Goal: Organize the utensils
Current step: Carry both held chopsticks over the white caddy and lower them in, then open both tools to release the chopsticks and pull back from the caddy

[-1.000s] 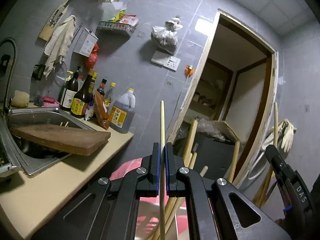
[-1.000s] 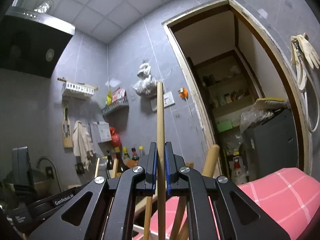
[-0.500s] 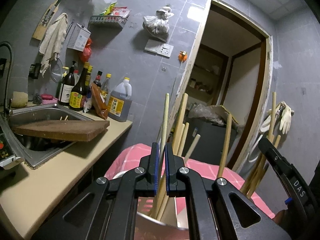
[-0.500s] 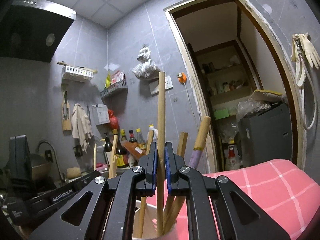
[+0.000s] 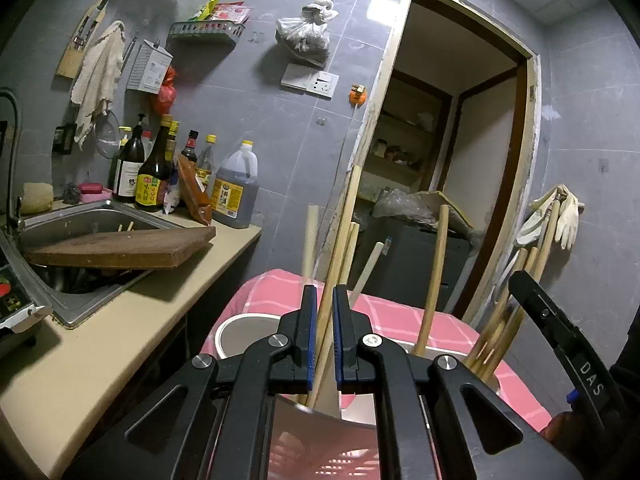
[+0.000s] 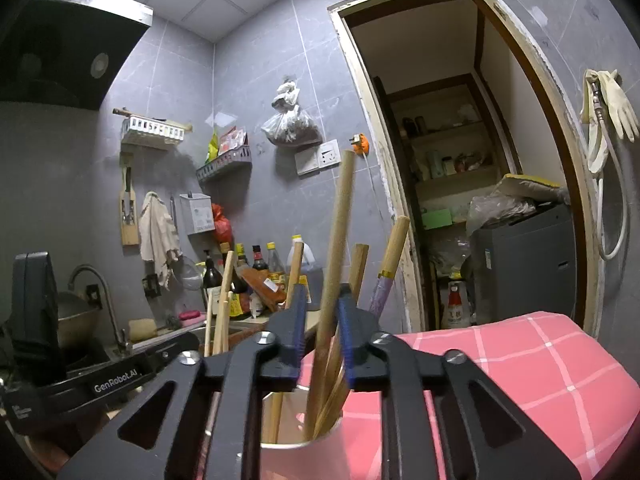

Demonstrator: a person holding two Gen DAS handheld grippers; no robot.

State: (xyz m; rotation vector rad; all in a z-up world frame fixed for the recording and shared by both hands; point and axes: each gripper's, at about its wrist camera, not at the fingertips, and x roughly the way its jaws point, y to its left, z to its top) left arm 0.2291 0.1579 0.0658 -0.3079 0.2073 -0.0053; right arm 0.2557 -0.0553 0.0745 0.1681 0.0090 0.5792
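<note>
Left wrist view: found the left gripper [image 5: 322,340] with jaws apart, a long chopstick [image 5: 345,216] leaning loose through the gap, touching neither pad as far as could be told. Traced its lower end into the steel cup [image 5: 312,410], nearest on the pink cloth [image 5: 400,320]. Judged the step as a drop-off: best to lift straight up along the stick, jaws held wide, so as not to tip the cup. Counted several more sticks in that cup; farther along the cloth, noted a pale tub [image 5: 236,322], contents hidden, and a bundle of chopsticks [image 5: 500,332] at the cloth's right edge.

Right wrist view: found the right gripper [image 6: 322,320] likewise parted around a thick stick [image 6: 340,220] standing in a white cup [image 6: 288,446] on the same cloth. Saw a purple-banded chopstick [image 6: 380,292] sharing it. Beyond the cloth, made out a sink [image 5: 80,224].
</note>
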